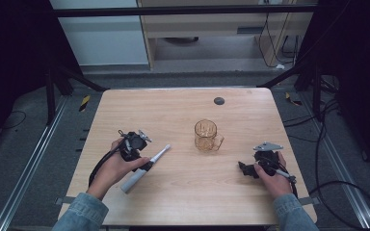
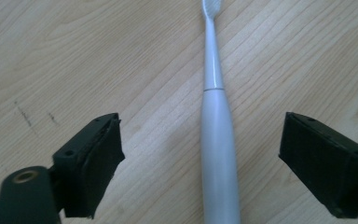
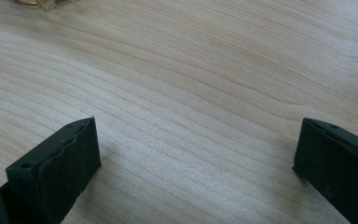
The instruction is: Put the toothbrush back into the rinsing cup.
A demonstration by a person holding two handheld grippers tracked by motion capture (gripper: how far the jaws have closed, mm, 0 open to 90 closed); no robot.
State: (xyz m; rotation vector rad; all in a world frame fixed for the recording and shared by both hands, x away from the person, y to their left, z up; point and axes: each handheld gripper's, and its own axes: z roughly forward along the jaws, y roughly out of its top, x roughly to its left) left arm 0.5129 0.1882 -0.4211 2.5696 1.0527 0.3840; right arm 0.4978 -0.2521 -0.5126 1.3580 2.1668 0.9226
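The left tongs [image 1: 142, 161] sit at the near left of the table [image 1: 183, 192], released, with both jaws spread on either side of the electric toothbrush [image 1: 144, 168]; in the left gripper view neither pad touches the toothbrush [image 2: 219, 154] handle. The toothbrush lies flat on the table, brush head pointing far and right toward the amber glass mug [image 1: 207, 136], which stands upright near the table centre. At the near right, the right tongs [image 1: 244, 169] are released over bare wood [image 3: 191, 116], jaws wide apart, nothing between them.
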